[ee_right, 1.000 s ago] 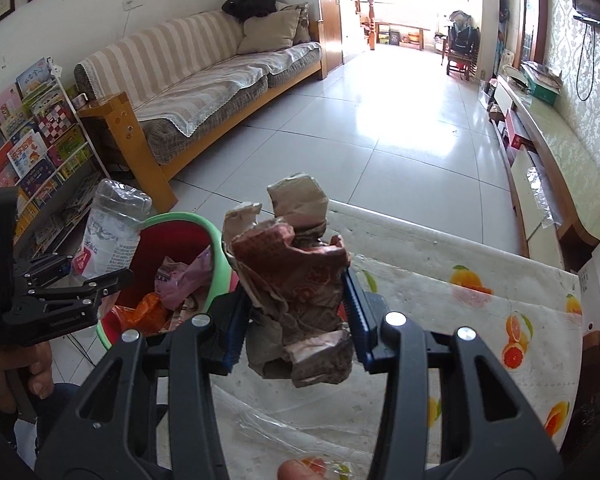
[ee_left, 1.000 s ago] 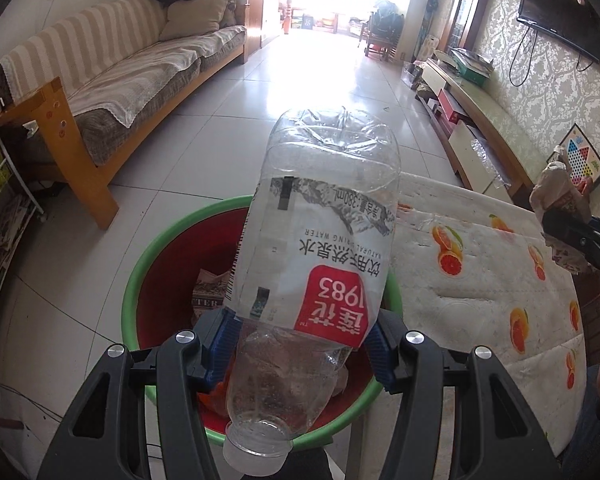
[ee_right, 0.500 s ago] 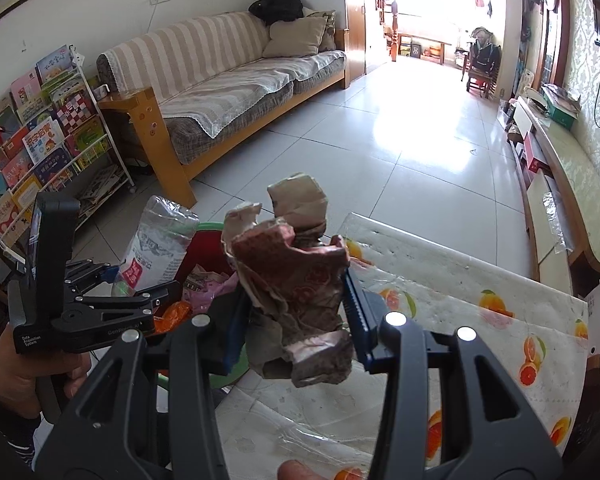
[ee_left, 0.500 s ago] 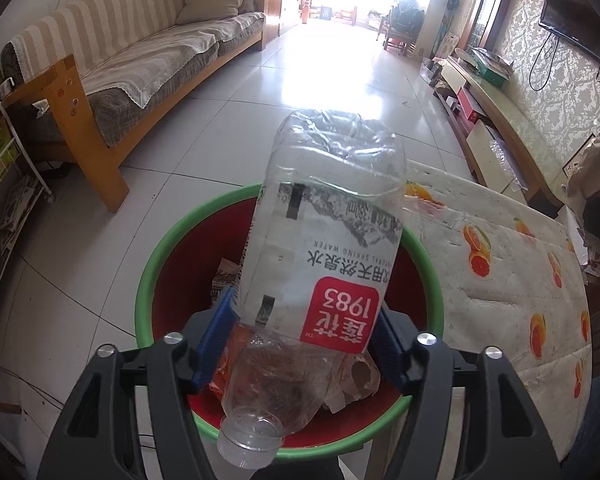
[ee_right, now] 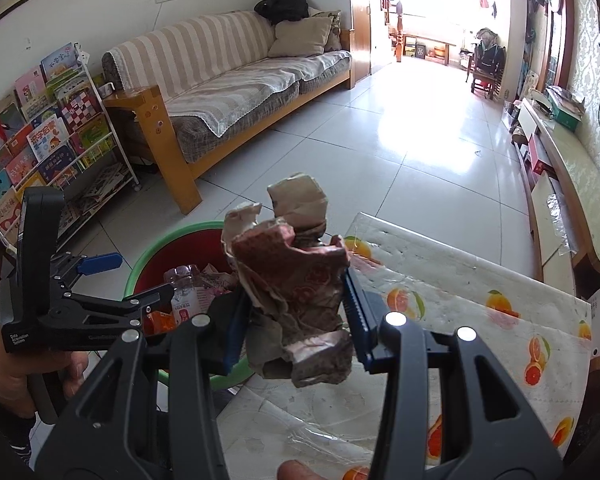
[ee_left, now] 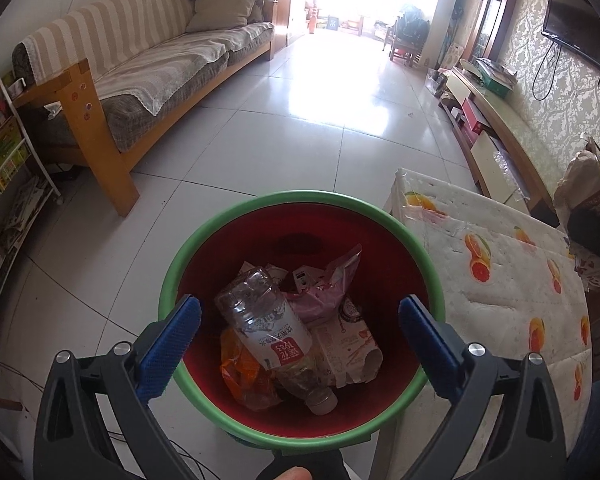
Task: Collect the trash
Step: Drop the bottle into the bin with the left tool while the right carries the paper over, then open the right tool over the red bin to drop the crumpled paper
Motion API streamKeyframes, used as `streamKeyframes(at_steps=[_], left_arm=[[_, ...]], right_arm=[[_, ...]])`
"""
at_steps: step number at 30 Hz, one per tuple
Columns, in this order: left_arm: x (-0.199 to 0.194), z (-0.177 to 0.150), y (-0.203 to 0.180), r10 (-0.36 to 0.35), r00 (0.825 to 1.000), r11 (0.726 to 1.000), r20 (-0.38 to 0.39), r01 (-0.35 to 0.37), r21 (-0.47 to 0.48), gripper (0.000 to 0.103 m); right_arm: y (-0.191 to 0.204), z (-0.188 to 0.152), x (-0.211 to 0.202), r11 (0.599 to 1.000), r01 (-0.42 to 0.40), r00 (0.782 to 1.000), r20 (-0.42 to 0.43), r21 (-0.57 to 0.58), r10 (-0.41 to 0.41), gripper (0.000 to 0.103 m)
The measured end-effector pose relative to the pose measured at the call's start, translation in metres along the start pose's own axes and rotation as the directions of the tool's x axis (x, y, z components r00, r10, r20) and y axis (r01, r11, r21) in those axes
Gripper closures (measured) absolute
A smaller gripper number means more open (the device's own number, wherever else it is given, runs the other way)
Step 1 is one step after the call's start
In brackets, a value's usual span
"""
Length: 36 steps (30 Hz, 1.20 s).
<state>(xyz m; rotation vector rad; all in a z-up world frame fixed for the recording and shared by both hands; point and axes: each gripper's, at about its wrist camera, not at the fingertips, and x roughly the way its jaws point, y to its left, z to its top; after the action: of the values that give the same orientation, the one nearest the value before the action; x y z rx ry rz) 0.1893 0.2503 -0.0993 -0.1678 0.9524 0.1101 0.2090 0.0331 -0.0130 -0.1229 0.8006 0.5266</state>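
A red bin with a green rim (ee_left: 300,199) stands on the floor beside the table. My left gripper (ee_left: 299,334) hangs over it, its jaws opening wide with nothing between them. The clear plastic bottle (ee_left: 268,330) with a red label lies inside the bin on wrappers and a carton. In the right wrist view my right gripper (ee_right: 294,322) is shut on a crumpled brown and red paper wad (ee_right: 296,280), held above the table's left edge. The bin (ee_right: 148,252) and the left gripper (ee_right: 132,276) show to its left.
The table (ee_left: 500,292) with an orange-fruit plastic cover stands right of the bin. A striped sofa (ee_left: 140,68) and a book rack (ee_right: 48,120) line the left wall. A low TV bench (ee_left: 500,120) runs along the right wall. Tiled floor stretches ahead.
My left gripper has opened and the bottle has dropped from it into the bin. The right gripper keeps hold of the paper wad and has shifted slightly toward the bin.
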Motion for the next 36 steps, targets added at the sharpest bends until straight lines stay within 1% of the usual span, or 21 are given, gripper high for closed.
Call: streamKeyframes(at_steps=[6, 9, 17, 26, 36], left_arm=[[-0.014, -0.004, 0.017, 0.04, 0.999, 0.999, 0.021, -0.04, -0.026, 0.008], [-0.026, -0.007, 0.032, 0.074, 0.996, 0.995, 0.048, -0.071, -0.064, 0.008], [-0.053, -0.012, 0.08, 0.136, 0.985, 0.979, 0.103, -0.118, -0.169, 0.008], [-0.058, -0.023, 0.116, 0.167, 0.981, 0.964, 0.103, -0.14, -0.227, 0.008], [-0.055, -0.035, 0.132, 0.171, 0.982, 0.956, 0.085, -0.144, -0.257, 0.008]], right_arm=[[0.012, 0.001, 0.006, 1.0, -0.022, 1.0, -0.006, -0.012, 0.022, 0.061], [0.023, 0.002, 0.013, 0.999, -0.038, 0.999, -0.01, -0.027, 0.038, 0.061], [0.064, 0.005, 0.044, 0.993, -0.089, 0.995, -0.043, -0.079, 0.086, 0.061], [0.097, 0.003, 0.077, 0.988, -0.103, 0.992, -0.079, -0.119, 0.094, 0.06], [0.113, -0.004, 0.1, 0.986, -0.102, 0.989, -0.119, -0.133, 0.086, 0.06]])
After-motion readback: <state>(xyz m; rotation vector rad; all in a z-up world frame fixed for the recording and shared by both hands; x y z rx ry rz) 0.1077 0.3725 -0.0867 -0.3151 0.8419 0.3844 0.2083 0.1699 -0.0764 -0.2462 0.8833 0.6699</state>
